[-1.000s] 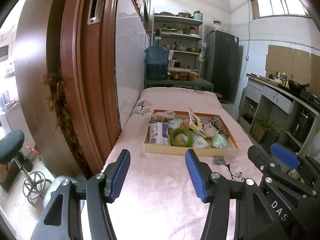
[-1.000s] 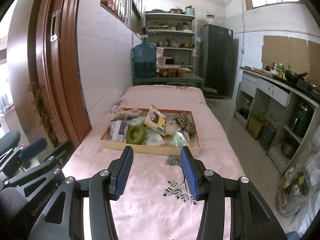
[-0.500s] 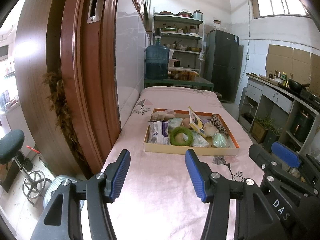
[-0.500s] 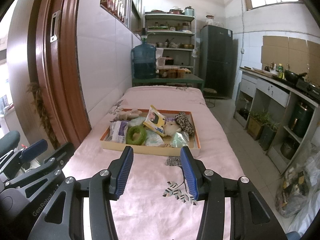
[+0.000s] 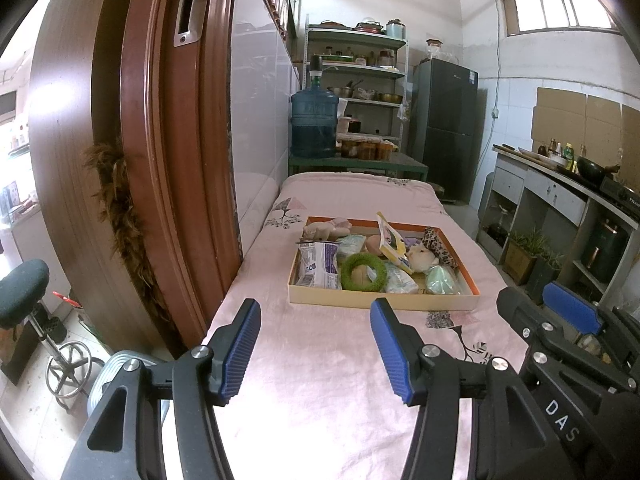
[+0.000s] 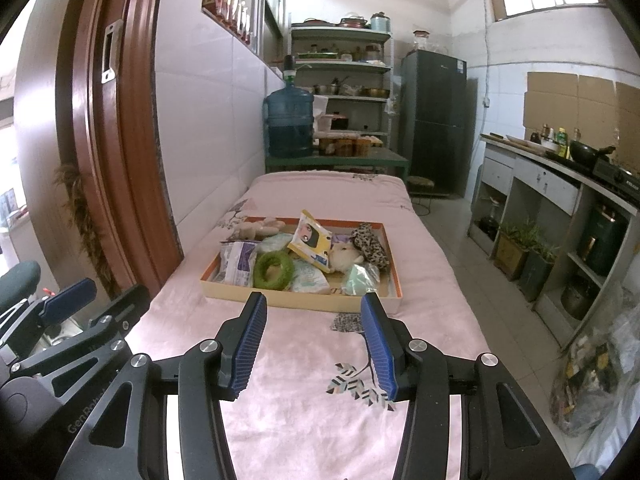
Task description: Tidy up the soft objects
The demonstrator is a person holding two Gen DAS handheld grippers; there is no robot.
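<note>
Crowding is the main risk: the soft objects lie heaped and overlapping in the shallow tray (image 6: 304, 300), so wide-open fingers could snag the green ring (image 6: 273, 269) along with the packets under it, or nudge the light tray across the slippery cloth. Both the left gripper (image 5: 316, 344) and right gripper (image 6: 313, 340) hover empty, fingers spread wide, short of the tray. It rests mid-way along a pink-clothed desk (image 6: 320, 400) against a tiled wall in a kitchen with shelves and a fridge (image 6: 434, 120).

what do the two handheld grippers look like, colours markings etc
Both the left gripper and right gripper are black angular frames with silver screws and ribbed blue finger pads. White lettering shows on each body. No cables, hands or sleeves visible.
</note>
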